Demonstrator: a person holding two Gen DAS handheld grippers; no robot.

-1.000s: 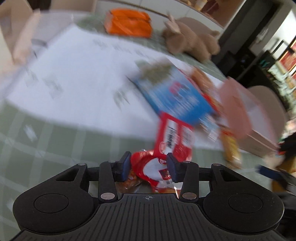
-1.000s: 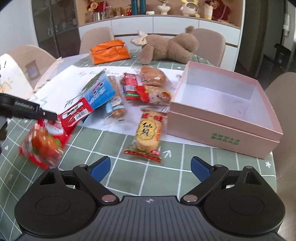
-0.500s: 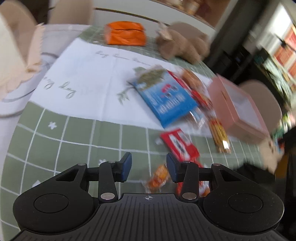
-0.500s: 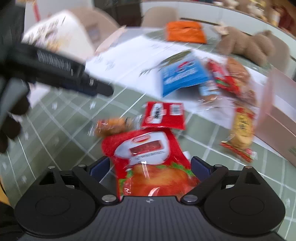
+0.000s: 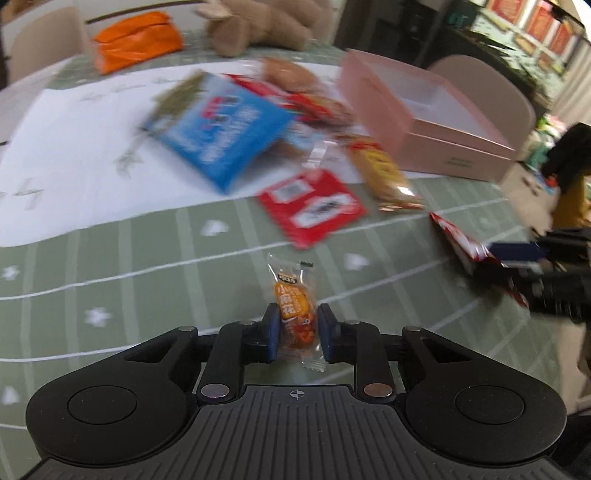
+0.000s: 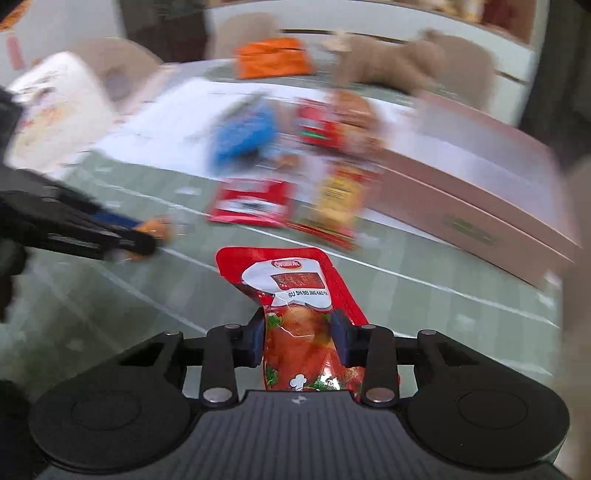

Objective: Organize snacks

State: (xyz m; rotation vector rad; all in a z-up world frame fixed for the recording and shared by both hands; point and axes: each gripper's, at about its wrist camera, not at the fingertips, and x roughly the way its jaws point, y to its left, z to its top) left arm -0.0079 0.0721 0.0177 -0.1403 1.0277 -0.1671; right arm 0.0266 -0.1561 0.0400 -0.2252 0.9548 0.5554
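Note:
My left gripper point(image 5: 295, 332) is shut on a small orange candy packet point(image 5: 293, 306) above the green checked table point(image 5: 147, 258). My right gripper point(image 6: 297, 339) is shut on a large red sausage packet point(image 6: 291, 295), held over the table; it also shows at the right edge of the left wrist view point(image 5: 465, 243). A flat red packet point(image 5: 314, 206), a yellow cracker packet point(image 5: 384, 173), a blue snack bag point(image 5: 225, 129) and more red snacks lie in front of the open pink box point(image 5: 424, 110).
An orange bag point(image 5: 136, 37) and a brown plush toy point(image 5: 258, 18) sit at the table's far side. A white paper sheet point(image 5: 74, 129) lies under the snacks. Chairs stand around the table. The left gripper shows in the right wrist view point(image 6: 122, 240).
My left gripper let go of the red sausage packet and closed on the orange candy. My right gripper moved in and closed on the red sausage packet, lifting it.

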